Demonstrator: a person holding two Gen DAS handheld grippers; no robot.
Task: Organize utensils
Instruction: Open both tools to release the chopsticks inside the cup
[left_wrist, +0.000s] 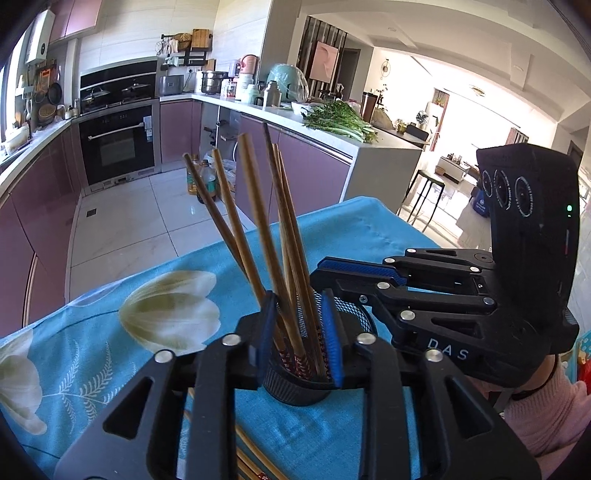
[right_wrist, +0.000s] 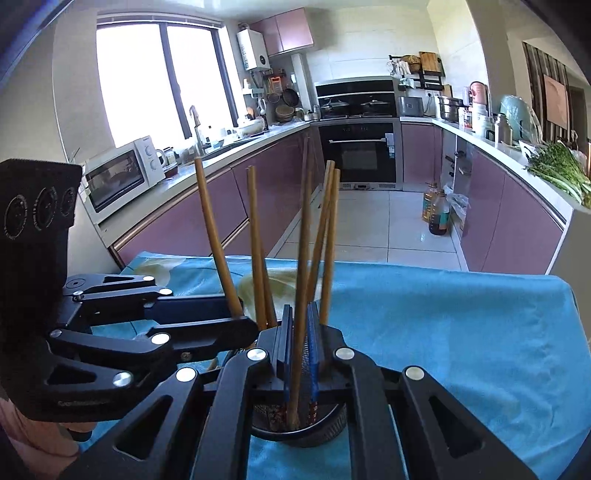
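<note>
A black mesh holder (left_wrist: 295, 387) stands on the blue floral cloth (left_wrist: 110, 354) and holds several wooden chopsticks (left_wrist: 255, 229) that fan upward. My left gripper (left_wrist: 301, 339) sits over the holder with its jaws apart around the chopsticks, gripping none. My right gripper (right_wrist: 300, 350) reaches over the holder (right_wrist: 332, 421) and is narrowly closed on one upright chopstick (right_wrist: 303, 280) whose tip is down inside the holder. The right gripper also shows in the left wrist view (left_wrist: 325, 280). More chopsticks (left_wrist: 251, 454) lie on the cloth under my left gripper.
The table's far edge (right_wrist: 406, 267) drops to a tiled kitchen floor. Purple cabinets, an oven (right_wrist: 360, 155) and oil bottles (right_wrist: 436, 210) stand beyond. Greens (left_wrist: 340, 122) lie on the counter.
</note>
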